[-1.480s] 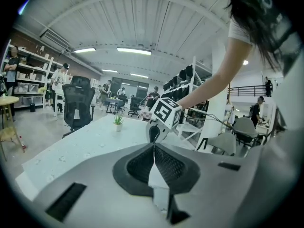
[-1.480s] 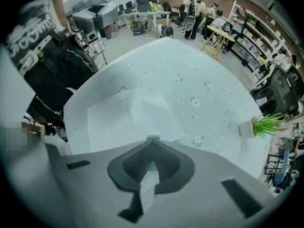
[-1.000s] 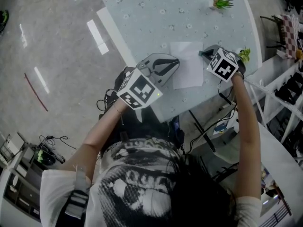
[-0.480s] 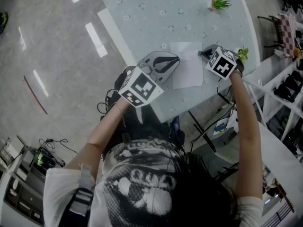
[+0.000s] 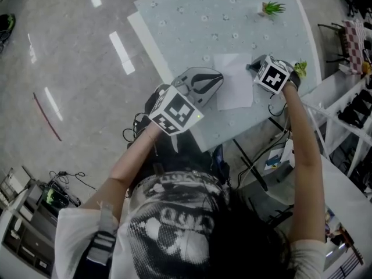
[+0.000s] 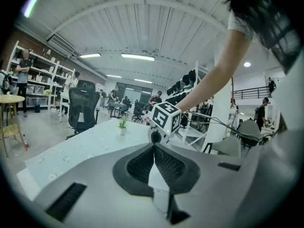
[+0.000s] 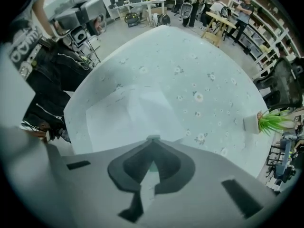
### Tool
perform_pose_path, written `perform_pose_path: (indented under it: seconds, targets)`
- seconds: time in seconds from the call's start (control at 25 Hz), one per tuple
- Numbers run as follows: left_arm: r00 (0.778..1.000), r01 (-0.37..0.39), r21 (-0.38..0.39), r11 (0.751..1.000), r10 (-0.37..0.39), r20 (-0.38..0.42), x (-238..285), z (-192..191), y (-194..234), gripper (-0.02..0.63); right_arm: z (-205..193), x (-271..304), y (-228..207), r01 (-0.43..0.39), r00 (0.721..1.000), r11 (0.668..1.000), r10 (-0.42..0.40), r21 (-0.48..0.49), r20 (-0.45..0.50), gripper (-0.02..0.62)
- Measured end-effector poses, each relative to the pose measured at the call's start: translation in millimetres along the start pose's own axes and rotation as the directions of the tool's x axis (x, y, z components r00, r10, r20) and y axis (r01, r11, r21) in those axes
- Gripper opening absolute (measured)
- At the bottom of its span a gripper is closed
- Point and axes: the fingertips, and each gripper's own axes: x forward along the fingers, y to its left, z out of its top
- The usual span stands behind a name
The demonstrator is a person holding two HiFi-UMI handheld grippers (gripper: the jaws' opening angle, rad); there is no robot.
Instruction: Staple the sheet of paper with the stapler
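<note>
The white sheet [image 5: 235, 89] lies on the flower-dotted desk [image 5: 192, 22], faintly creased. The left gripper [image 6: 154, 147] and right gripper [image 7: 152, 146], at its edges, both have jaws together.

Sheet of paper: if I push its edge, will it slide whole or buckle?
The sheet of paper looks thin and creased in the right gripper view, so a push would probably buckle it rather than move it stiffly. On the patterned tabletop it seems light enough to skid or lift at a slight touch.
</note>
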Motion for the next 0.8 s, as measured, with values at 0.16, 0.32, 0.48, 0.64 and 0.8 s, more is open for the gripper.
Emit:
perform_pose_path:
  seconds: [0.16, 0.32, 0.48, 0.64, 0.8]
  targets:
    - [1.000, -0.025, -0.003, 1.000, 0.025, -0.005, -10.7, -0.5, 6.0, 0.005, -1.5, 2.0, 0.3, -0.013, 0.999, 1.000, 0.012, 0.028, 0.038, 0.003]
    - [1.000, -0.014, 0.011, 1.000, 0.014, -0.021, -27.6, 2.5, 8.0, 0.005, -3.5, -4.3, 1.5, -0.012, 0.998, 0.999, 0.010, 0.037, 0.067, 0.003]
    - [0.999, -0.012, 0.031, 0.999, 0.013, -0.046, -43.0, 0.3, 17.1, 0.005, -6.5, -15.7, -0.6, 0.033, 0.993, 0.993, -0.045, 0.111, 0.111, 0.003]
    - [0.999, 0.008, 0.033, 0.999, -0.006, -0.051, -48.4, 2.7, 17.4, 0.005, -2.7, -29.2, 0.3, 0.072, 0.976, 0.974, -0.113, 0.216, 0.184, 0.003]
    - [0.996, 0.070, 0.064, 0.995, -0.066, -0.066, -49.2, 8.1, 12.1, 0.005, 9.3, -46.8, 4.9, 0.106, 0.943, 0.935, -0.202, 0.338, 0.264, 0.003]
